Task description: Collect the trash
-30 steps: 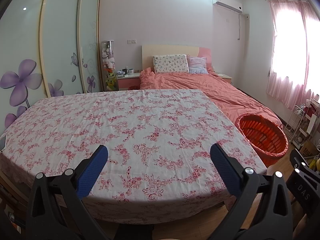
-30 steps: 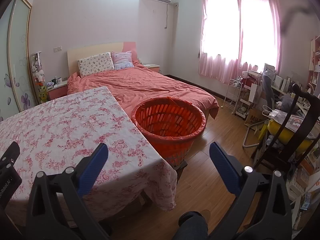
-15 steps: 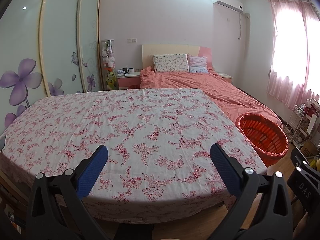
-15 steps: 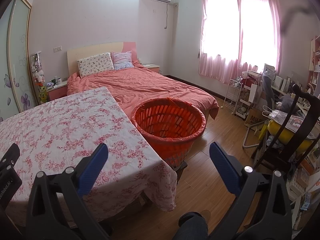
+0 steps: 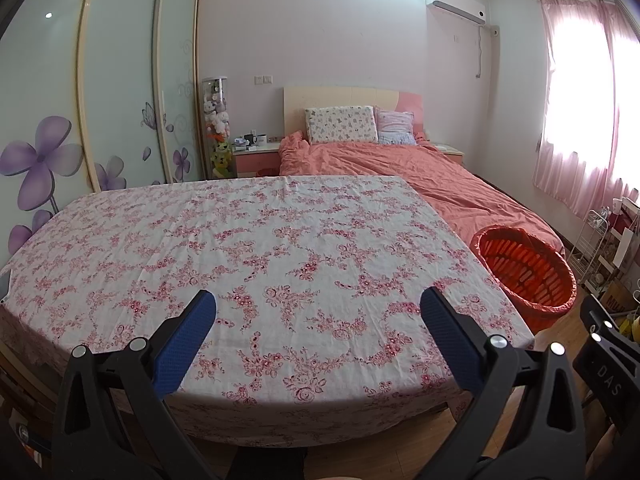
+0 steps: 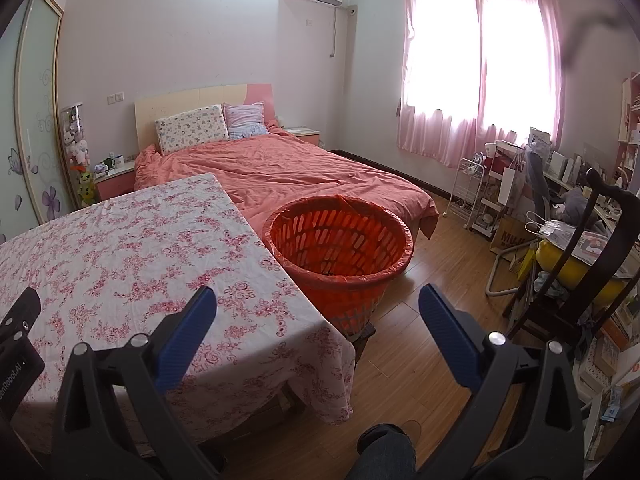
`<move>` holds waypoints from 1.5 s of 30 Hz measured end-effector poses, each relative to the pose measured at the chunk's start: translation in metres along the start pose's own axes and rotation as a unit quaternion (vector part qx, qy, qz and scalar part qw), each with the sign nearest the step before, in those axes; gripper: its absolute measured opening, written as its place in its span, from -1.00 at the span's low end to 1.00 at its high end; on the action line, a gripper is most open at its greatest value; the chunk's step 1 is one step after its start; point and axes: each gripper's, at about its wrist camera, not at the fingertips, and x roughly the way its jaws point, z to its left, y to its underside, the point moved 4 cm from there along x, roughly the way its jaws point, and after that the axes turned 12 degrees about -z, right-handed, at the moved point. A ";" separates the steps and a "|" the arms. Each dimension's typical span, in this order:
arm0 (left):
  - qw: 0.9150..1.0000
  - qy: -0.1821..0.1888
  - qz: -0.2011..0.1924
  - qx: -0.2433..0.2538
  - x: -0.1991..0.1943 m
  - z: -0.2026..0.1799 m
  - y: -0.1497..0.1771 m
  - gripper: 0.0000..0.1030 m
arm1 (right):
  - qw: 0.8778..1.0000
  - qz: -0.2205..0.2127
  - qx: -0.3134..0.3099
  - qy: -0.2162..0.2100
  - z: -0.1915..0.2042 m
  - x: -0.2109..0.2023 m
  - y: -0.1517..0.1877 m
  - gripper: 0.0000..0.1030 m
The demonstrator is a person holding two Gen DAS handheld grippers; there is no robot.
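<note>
The bed [image 6: 288,172] with its salmon-pink duvet lay beyond the orange basket [image 6: 340,248], its headboard against the far wall and two pillows [image 6: 192,128] at that end. The surface [image 5: 248,256], covered by a pink floral tablecloth, stood just to the left of the basket, one long edge close to the basket's rim. The basket itself (an orange bin liner folded over its rim) stood on the wooden floor [image 6: 420,344] between the surface and the foot of the bed; a few small dark scraps seemed to lie at its bottom, too small to identify. A white wire cart [image 6: 472,192] stood well to the right of the basket, under the pink curtains [image 6: 480,68].

The left gripper [image 5: 318,322] hung over the near edge of the surface, left of the basket, its blue-padded fingers [image 5: 184,344] spread wide and holding nothing. The right gripper [image 6: 318,320] hung just before the basket, spread equally wide and empty.
</note>
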 end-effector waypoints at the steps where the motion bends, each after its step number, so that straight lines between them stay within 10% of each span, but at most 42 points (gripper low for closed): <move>1: 1.000 0.000 0.000 0.000 0.000 0.000 0.000 0.96 | 1.000 0.000 0.000 0.000 0.001 0.000 0.000 0.92; 45: 1.000 0.000 0.002 0.000 0.001 0.000 -0.001 0.96 | 1.000 -0.001 -0.001 0.000 0.002 0.004 -0.002 0.92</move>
